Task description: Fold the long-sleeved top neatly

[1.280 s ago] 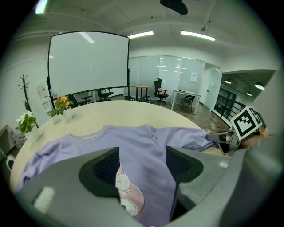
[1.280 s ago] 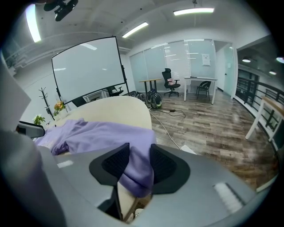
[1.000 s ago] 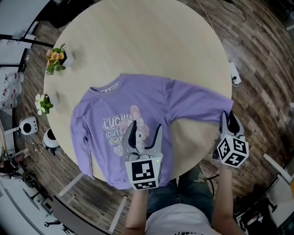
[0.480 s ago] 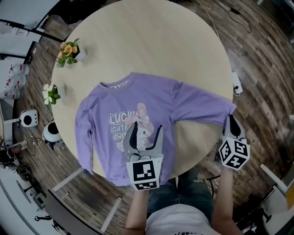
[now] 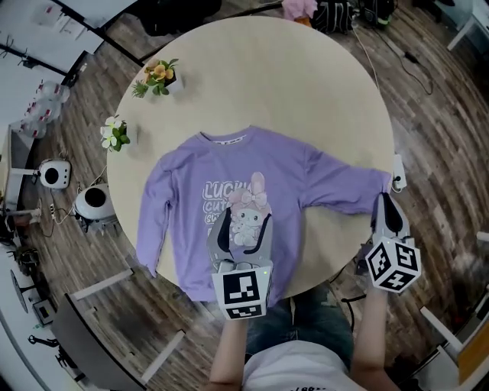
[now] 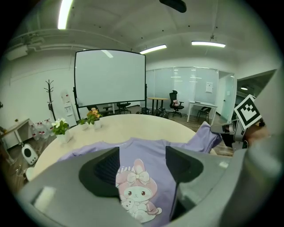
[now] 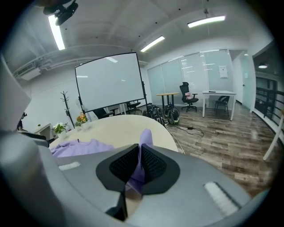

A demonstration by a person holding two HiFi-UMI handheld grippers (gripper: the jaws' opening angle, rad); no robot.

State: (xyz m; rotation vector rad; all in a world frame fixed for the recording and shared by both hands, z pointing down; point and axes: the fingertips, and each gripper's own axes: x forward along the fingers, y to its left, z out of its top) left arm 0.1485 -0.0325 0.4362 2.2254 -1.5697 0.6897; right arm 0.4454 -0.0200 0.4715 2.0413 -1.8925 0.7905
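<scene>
A purple long-sleeved top [image 5: 221,172] lies flat, front up, on the round pale table [image 5: 267,76], its bunny print [image 5: 248,214] facing me. My left gripper [image 5: 244,223] hovers open over the print near the hem, nothing between its fingers; the left gripper view shows the bunny print [image 6: 135,190] between the jaws. My right gripper [image 5: 386,205] is at the table's right edge, shut on the cuff [image 5: 380,182] of the outstretched sleeve. In the right gripper view the purple cuff [image 7: 145,138] is pinched between the black pads [image 7: 125,165]. The other sleeve [image 5: 150,221] lies along the body's left side.
Two small flower pots [image 5: 159,74] [image 5: 114,134] stand on the table's far left. A white power strip [image 5: 397,172] lies on the floor past the right edge. White devices [image 5: 50,174] [image 5: 95,202] sit on the wooden floor at left; bags [image 5: 336,11] lie beyond the table.
The head view has shifted, so table and top sit lower and further right in the frame. The left gripper stays open over the print; the right stays shut on the cuff.
</scene>
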